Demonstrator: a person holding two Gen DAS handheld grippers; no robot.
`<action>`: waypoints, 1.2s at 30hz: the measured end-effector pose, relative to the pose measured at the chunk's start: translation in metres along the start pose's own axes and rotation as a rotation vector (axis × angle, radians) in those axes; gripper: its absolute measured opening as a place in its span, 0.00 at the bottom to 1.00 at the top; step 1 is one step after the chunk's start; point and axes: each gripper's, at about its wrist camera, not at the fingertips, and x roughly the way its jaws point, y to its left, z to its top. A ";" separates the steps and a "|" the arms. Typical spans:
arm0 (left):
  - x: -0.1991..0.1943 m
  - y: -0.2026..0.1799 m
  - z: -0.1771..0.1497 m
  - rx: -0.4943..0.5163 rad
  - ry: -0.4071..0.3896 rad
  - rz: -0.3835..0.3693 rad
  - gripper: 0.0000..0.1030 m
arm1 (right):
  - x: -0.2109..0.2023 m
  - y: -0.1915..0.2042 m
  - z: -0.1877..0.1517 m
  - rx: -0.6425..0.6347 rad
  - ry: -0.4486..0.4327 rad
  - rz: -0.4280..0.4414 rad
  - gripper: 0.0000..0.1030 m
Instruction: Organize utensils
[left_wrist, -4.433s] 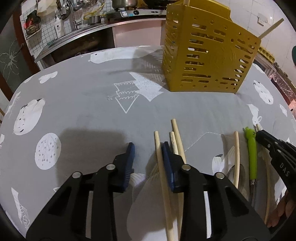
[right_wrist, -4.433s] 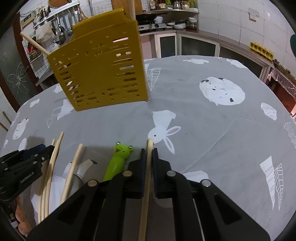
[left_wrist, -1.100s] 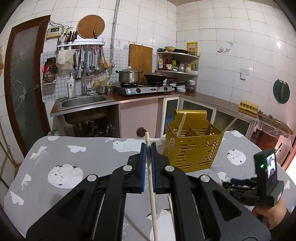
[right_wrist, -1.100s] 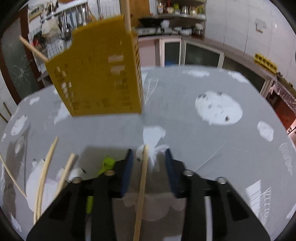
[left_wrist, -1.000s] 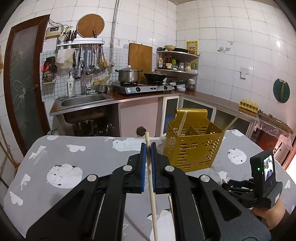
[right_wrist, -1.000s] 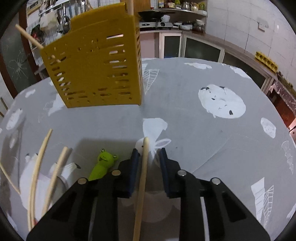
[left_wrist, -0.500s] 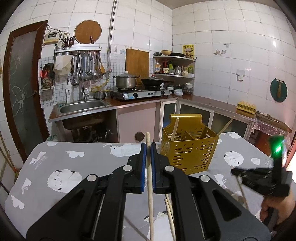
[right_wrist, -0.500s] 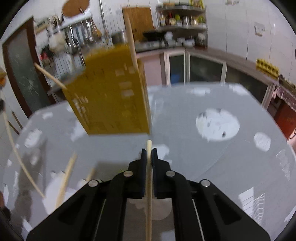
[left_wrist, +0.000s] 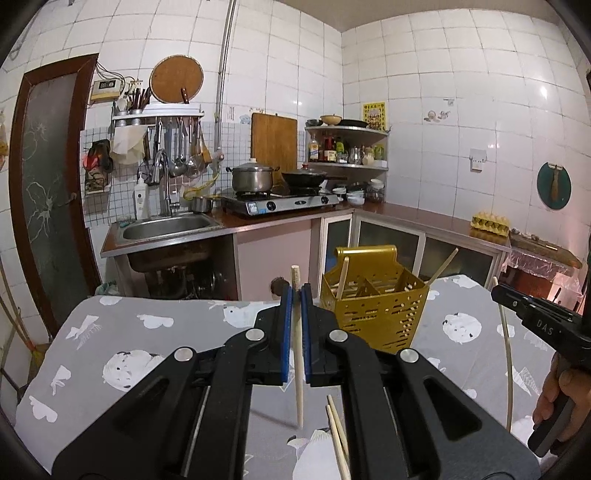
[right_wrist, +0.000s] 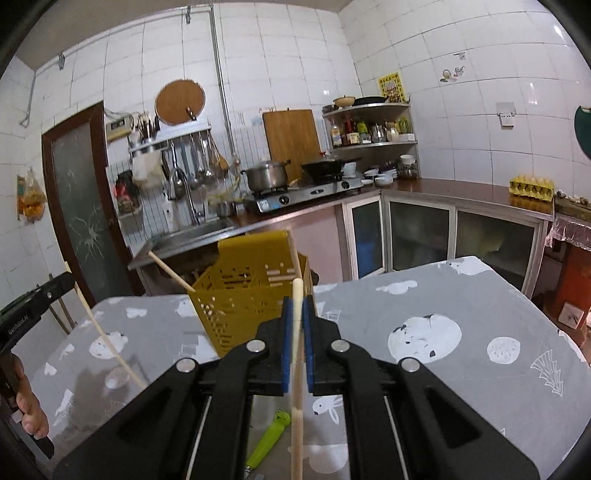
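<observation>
My left gripper (left_wrist: 296, 295) is shut on a pale wooden chopstick (left_wrist: 297, 365) and holds it upright, high above the table. My right gripper (right_wrist: 297, 306) is shut on another wooden chopstick (right_wrist: 296, 406), also raised; this chopstick shows in the left wrist view (left_wrist: 505, 347). The yellow perforated utensil holder (left_wrist: 373, 306) stands on the table ahead, with two chopsticks leaning in it; it also shows in the right wrist view (right_wrist: 251, 299). Two chopsticks (left_wrist: 338, 432) lie on the cloth below. A green frog-handled utensil (right_wrist: 267, 439) lies under the right gripper.
The table has a grey cloth with white animal prints (left_wrist: 147, 350). Beyond it are a sink (left_wrist: 166, 227), a stove with a pot (left_wrist: 255, 179) and counter cabinets. The right hand gripper (left_wrist: 535, 321) is at the right edge of the left wrist view.
Both grippers have risen from the table, each holding its chopstick. The right gripper shut on its chopstick, lifted it and now looks level at the holder.
</observation>
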 end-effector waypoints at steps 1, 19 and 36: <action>-0.001 0.000 0.002 0.000 -0.004 -0.001 0.04 | -0.001 0.000 0.001 0.004 -0.005 0.003 0.06; -0.021 -0.009 0.046 0.008 -0.076 -0.045 0.03 | -0.017 0.010 0.027 -0.006 -0.082 0.033 0.06; -0.003 -0.040 0.117 0.013 -0.179 -0.102 0.03 | -0.003 0.037 0.101 -0.010 -0.310 0.041 0.06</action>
